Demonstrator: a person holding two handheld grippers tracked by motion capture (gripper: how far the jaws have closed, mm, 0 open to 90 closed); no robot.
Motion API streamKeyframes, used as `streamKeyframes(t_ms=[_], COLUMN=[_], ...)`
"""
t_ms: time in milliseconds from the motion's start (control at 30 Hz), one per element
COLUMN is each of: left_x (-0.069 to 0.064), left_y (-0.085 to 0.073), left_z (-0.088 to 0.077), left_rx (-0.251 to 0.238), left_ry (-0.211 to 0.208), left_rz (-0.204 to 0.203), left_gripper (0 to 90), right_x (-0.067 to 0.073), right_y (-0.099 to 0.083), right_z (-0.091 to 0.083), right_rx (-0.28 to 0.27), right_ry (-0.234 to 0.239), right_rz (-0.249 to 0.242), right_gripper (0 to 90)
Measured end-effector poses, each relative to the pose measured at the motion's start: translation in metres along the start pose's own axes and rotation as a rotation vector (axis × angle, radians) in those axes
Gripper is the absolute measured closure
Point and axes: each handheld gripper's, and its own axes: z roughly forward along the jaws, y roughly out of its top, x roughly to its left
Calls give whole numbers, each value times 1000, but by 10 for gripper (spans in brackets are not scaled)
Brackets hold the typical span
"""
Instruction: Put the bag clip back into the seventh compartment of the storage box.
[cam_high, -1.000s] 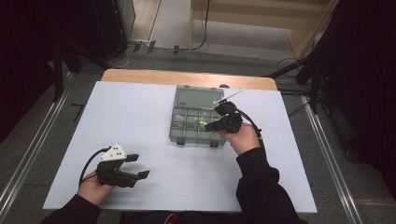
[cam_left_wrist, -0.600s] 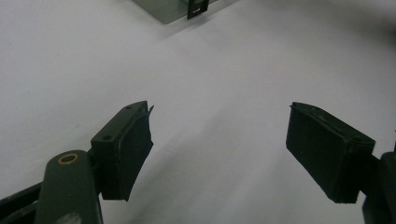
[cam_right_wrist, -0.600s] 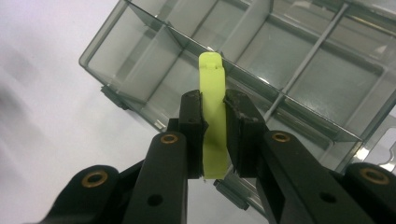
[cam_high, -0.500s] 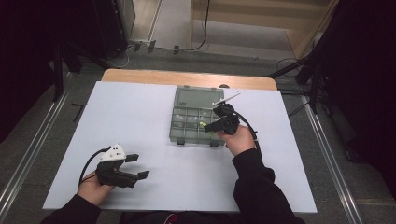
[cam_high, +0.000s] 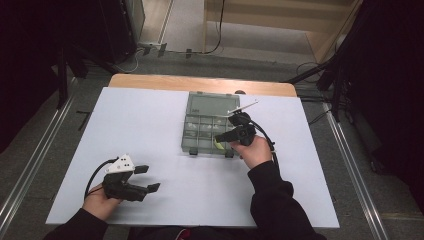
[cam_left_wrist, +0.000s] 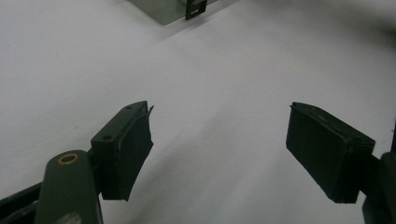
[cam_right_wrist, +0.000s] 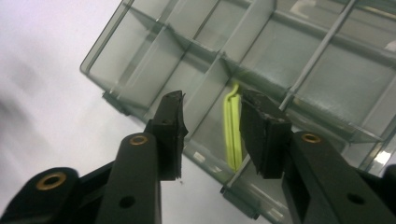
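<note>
A grey see-through compartment box (cam_high: 196, 106) lies on the white table top, right of the middle. A slim yellow-green piece (cam_right_wrist: 232, 140) stands in its front right compartment (cam_high: 218, 145). My right gripper (cam_right_wrist: 210, 105) hovers over that compartment (cam_high: 220, 139). Its jaws have just been opening and now stand apart, with the piece between them close to the right pad (cam_right_wrist: 254, 128) and not pinched. My left gripper (cam_high: 148, 178) rests low at the table's front left, open wide with nothing between its pads (cam_left_wrist: 219, 135). A corner of the box (cam_left_wrist: 163, 11) shows far ahead of it.
The white sheet (cam_high: 150, 120) covers the table, and a strip of wood (cam_high: 200, 82) shows at its far edge. Metal rails (cam_high: 350, 170) run along both sides. Cables and dark stands are on the floor behind. The box's other compartments hold small pale bits.
The right gripper's jaws have parted over the box's front right compartment, and the hand has shifted only slightly. The left gripper has stayed where it was.
</note>
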Motion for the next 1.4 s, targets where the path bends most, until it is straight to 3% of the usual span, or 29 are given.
streamKeyframes(t_ms=[67, 367, 500, 700, 900, 1033, 1400], left_x=[0, 0, 0, 1, 1, 0, 0], left_y=[0, 0, 0, 0, 0, 0, 0], left_z=[0, -1, -1, 0, -1, -1, -1], left_rx=[-2, -4, -1, -1, -1, -2, 0], left_ry=[-3, -4, -5, -9, -6, -5, -2], left_rz=[0, 3, 5, 1, 5, 7, 7], left_gripper=[217, 217, 217, 217, 217, 217, 217], right_x=[1, 6, 9, 14, 18, 19, 15], right_y=[-2, -13, -21, -30, -39, -46, -63], right_z=[-1, -14, -18, -16, -21, -24, -28], right_rx=[-7, -44, -77, -59, -83, -99, -116], right_ry=[5, 53, 67, 91, 115, 119, 129], right_rz=[-25, -118, -154, -191, -270, -296, -310], right_gripper=[515, 398, 382, 355, 315, 293, 253])
